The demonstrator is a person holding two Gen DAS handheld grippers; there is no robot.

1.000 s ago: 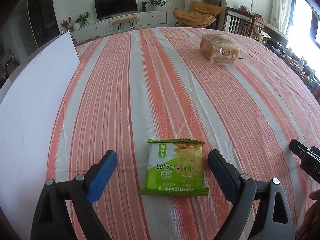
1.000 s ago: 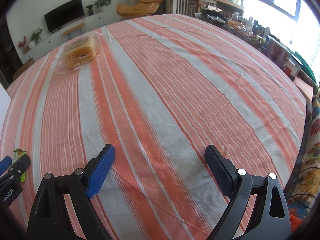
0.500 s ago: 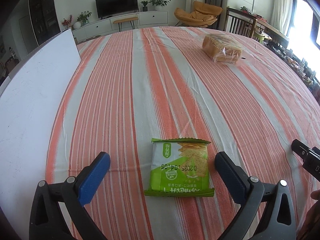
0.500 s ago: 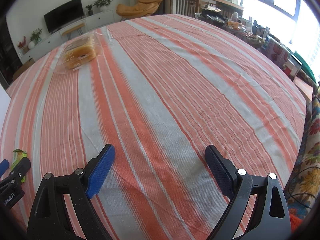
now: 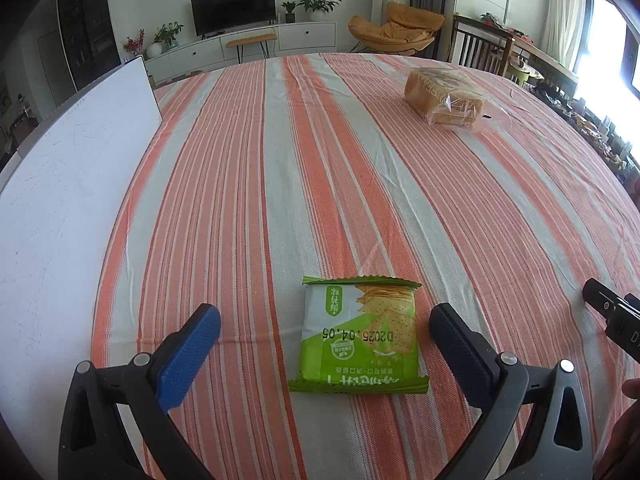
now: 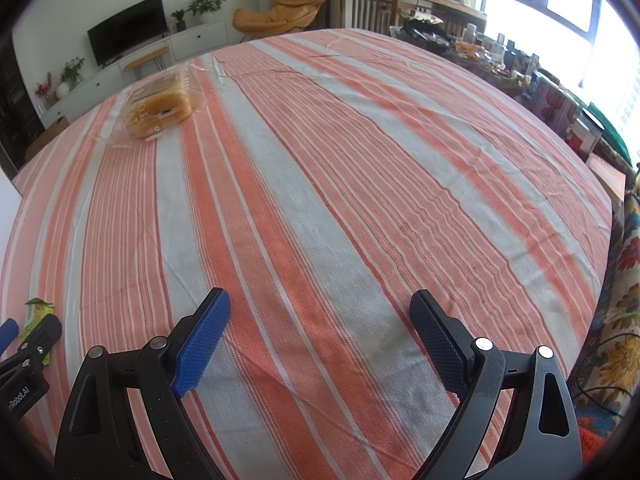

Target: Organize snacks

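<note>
A green cracker packet [image 5: 360,336] lies flat on the striped tablecloth [image 5: 280,160], and its edge also shows in the right wrist view [image 6: 38,312]. My left gripper [image 5: 324,312] stands open around it, wide, with both blue pads clear of the packet's sides. A clear bag of sliced bread [image 5: 444,98] rests far off at the back right; the right wrist view has it at the back left [image 6: 160,110]. My right gripper [image 6: 320,298] is open over bare cloth with nothing between its fingers.
A white board [image 5: 68,208] covers the table's left side beside the cloth. The right gripper's body [image 5: 612,316] pokes in at the right of the left wrist view. Cluttered shelves and boxes [image 6: 560,112] stand beyond the table's right edge.
The left gripper's jaws have spread wider around the cracker packet, which stays lying on the cloth. The right gripper has not moved.
</note>
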